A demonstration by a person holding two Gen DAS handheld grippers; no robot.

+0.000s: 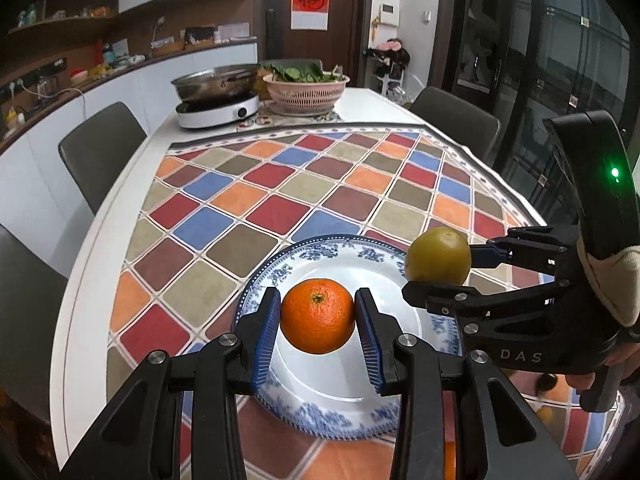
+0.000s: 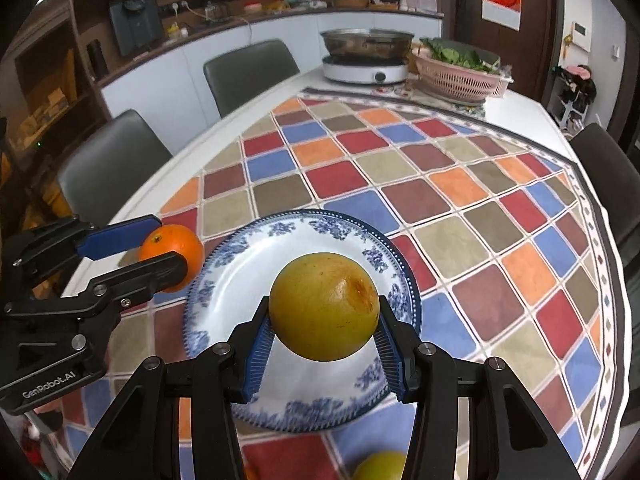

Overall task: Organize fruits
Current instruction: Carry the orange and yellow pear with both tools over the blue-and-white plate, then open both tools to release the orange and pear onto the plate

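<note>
One blue-and-white plate (image 1: pixel 256 280) sat on the tabletop (image 1: pixel 96 264) with nothing resting on it. Above it, the left hand-held gripper (image 1: pixel 317 320) clamped one orange (image 1: pixel 317 315), and the right hand-held gripper (image 2: pixel 324 330) clamped one yellow-green fruit (image 2: pixel 324 306). Farther back, one pink basket (image 1: pixel 306 94) held leafy greens (image 1: pixel 296 71).

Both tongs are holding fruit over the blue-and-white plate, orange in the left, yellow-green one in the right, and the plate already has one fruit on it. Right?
Not quite: the plate is empty, as the right wrist view shows. The rest holds: the left tongs grip the orange and the right tongs grip the yellow-green fruit, both held above the plate.
</note>
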